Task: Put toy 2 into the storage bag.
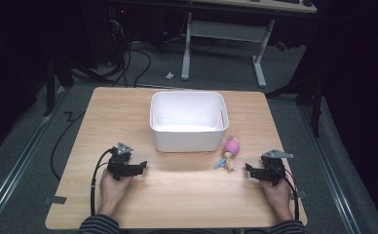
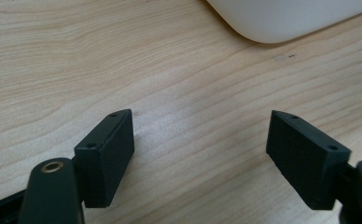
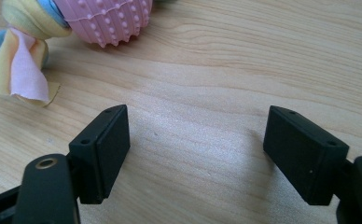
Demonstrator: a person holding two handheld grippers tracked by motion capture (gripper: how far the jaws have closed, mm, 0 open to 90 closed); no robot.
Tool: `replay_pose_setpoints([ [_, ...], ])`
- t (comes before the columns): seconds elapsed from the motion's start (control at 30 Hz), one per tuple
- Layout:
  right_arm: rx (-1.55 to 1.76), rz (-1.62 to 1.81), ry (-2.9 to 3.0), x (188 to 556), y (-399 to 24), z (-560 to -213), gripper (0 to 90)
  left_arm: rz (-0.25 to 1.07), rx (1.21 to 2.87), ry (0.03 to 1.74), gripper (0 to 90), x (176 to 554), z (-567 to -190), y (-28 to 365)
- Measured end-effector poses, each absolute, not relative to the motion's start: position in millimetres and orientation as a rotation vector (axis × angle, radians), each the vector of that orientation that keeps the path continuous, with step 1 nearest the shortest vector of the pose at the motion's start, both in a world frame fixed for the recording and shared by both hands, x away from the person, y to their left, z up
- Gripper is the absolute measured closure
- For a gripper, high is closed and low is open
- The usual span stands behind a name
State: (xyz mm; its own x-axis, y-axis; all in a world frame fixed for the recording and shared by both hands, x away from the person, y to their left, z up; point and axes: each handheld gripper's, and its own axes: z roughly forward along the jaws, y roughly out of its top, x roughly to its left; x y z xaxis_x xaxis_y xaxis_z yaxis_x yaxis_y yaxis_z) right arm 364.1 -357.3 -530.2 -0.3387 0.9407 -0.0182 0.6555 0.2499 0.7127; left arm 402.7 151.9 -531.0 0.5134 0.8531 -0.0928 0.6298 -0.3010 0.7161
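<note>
A white plastic bin (image 1: 188, 121) stands in the middle of the wooden table (image 1: 177, 185). A pink ribbed toy with pastel cloth tails (image 1: 230, 152) lies just right of the bin's front corner. My left gripper (image 1: 141, 167) rests low over the table's front left, open, with bare wood between its jaws (image 2: 200, 154). The bin's rounded corner (image 2: 281, 18) shows ahead of it in the left gripper view. My right gripper (image 1: 249, 169) sits at the front right, open and empty (image 3: 195, 154). The toy (image 3: 104, 18) lies ahead and to the left of it in the right gripper view, apart from the jaws.
Each gripper is held by a hand in a striped sleeve (image 1: 99, 224) at the table's near edge. A desk frame (image 1: 223, 44) and cables (image 1: 128, 63) stand on the floor beyond the table. Metal rails (image 1: 16, 170) run along both sides.
</note>
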Motion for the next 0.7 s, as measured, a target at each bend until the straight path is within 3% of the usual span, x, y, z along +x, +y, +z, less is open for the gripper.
replay_pose_setpoints([
  [0.1,1.451,0.858,2.083,364.1,-357.2,-530.2,23.4,0.511,2.056,1.176,23.2,400.1,-536.2,147.6],
  [0.53,1.419,0.86,2.134,362.8,-356.9,-528.8,23.6,0.506,2.053,1.18,22.6,400.4,-536.2,147.8],
  [0.7,1.421,0.851,2.133,360.0,-354.8,-526.8,31.2,0.506,2.054,1.181,22.6,400.1,-536.2,147.9],
])
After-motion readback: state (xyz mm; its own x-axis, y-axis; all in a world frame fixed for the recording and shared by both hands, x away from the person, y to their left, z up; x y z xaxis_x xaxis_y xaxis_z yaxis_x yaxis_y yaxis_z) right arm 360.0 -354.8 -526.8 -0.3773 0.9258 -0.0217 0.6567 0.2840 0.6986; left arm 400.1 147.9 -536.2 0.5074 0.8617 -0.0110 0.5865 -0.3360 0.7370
